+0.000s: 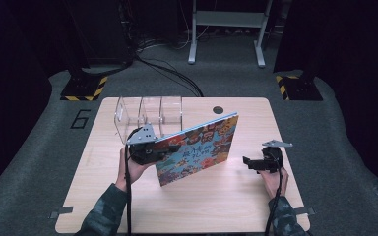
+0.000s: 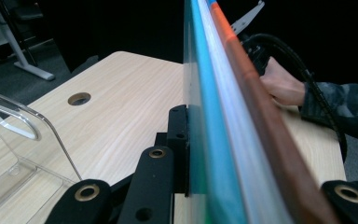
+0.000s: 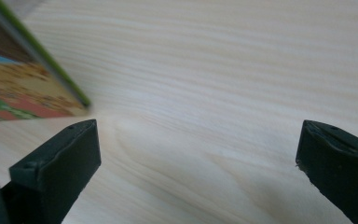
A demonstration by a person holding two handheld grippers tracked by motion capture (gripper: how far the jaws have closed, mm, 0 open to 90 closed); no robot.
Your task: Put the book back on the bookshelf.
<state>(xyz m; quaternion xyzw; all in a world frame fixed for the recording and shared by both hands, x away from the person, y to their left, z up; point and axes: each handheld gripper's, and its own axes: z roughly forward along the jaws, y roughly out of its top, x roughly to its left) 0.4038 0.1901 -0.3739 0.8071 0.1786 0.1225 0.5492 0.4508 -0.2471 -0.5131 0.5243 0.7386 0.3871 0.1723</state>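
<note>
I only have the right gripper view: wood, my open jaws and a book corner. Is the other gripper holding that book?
Observer: Yes. The left gripper is shut on the book, clamping its left edge and holding it tilted up off the table.
Operator: Anything behind it?
Observer: A clear rack with dividers stands at the table's back left, just behind the book.
Operator: Where's my gripper relative to the book?
Observer: The right gripper sits low over the table, to the right of the book, jaws pointing at it and apart from it.
</note>
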